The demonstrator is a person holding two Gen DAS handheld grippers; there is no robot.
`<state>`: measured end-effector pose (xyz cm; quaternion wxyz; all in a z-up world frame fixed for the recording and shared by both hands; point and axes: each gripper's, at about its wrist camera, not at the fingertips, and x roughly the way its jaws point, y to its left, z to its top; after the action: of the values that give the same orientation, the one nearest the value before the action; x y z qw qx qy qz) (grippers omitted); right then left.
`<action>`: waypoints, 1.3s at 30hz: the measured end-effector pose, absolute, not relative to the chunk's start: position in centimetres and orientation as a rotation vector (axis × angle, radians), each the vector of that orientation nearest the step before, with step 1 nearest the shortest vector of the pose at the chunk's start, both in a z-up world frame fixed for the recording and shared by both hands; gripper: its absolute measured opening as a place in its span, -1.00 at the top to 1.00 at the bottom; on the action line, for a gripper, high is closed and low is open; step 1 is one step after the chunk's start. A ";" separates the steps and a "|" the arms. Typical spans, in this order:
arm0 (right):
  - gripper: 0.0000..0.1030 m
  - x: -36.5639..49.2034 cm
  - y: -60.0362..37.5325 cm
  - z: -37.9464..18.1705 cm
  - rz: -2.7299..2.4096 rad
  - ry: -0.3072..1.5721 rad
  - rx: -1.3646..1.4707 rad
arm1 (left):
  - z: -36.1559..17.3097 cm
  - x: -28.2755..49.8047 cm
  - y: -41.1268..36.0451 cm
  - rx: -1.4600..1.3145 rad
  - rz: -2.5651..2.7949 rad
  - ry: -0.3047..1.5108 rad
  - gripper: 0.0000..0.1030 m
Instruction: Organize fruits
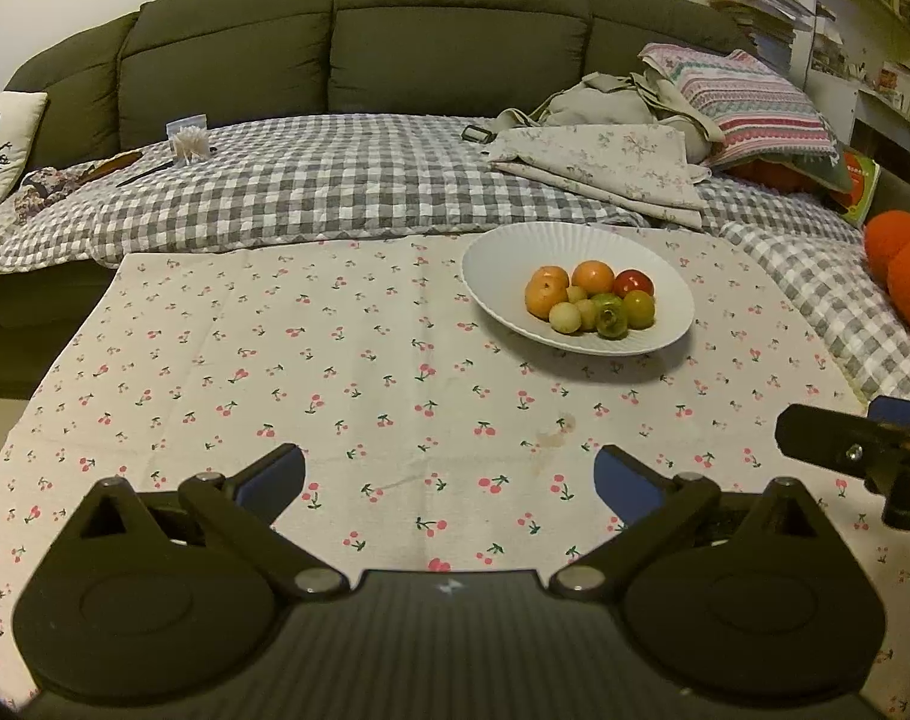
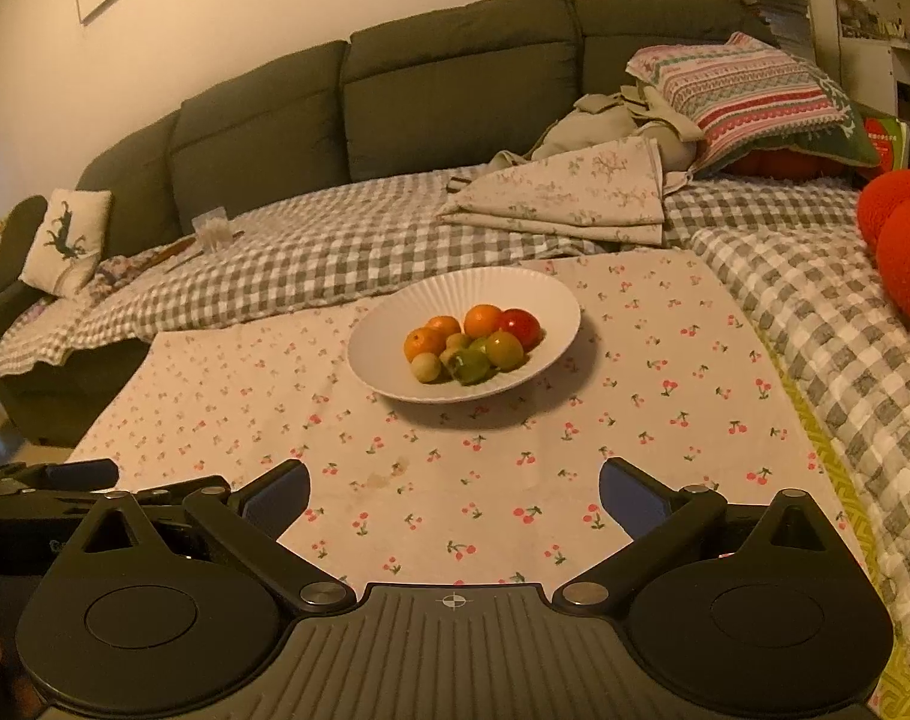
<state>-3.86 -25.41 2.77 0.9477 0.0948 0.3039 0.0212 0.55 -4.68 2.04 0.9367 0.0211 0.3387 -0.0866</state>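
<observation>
A white ribbed bowl [image 1: 502,252] [image 2: 395,306] rests on the cherry-print cloth [image 1: 335,390] [image 2: 664,408], at the far right in the left wrist view and centred in the right wrist view. Several fruits are piled inside it: orange ones [image 1: 593,277] [image 2: 483,320], a red one [image 1: 633,284] [image 2: 519,326], green ones [image 1: 611,322] [image 2: 470,366] and small pale ones [image 1: 565,317] [image 2: 426,368]. My left gripper [image 1: 449,477] is open over bare cloth, well short of the bowl. Just as far back, my right gripper [image 2: 455,489] stands open with nothing between its fingers.
A grey checked blanket [image 1: 335,192] [image 2: 844,312] covers the sofa seat behind and to the right. Folded floral cloth [image 1: 604,168], a striped pillow [image 1: 748,102], a red-orange cushion [image 2: 904,240] and a small clear box [image 1: 188,141] lie on it. The other gripper shows at each view's edge [image 1: 862,450] [image 2: 35,498].
</observation>
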 end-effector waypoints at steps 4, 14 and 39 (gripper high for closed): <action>-1.00 -3.8 -25.4 2.7 0.041 0.621 0.191 | 2.0 0.6 -4.6 0.042 -0.178 0.696 -0.99; -1.00 -3.7 -25.1 2.7 0.044 0.626 0.181 | 1.8 0.6 -4.7 0.044 -0.185 0.696 -0.99; -1.00 -3.7 -25.0 2.5 0.050 0.629 0.172 | 1.8 0.6 -4.9 0.048 -0.199 0.689 -0.99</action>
<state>-3.74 -24.95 2.50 0.9470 0.0847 0.3088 0.0243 0.57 -4.89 1.83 0.9362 0.0232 0.3370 -0.0975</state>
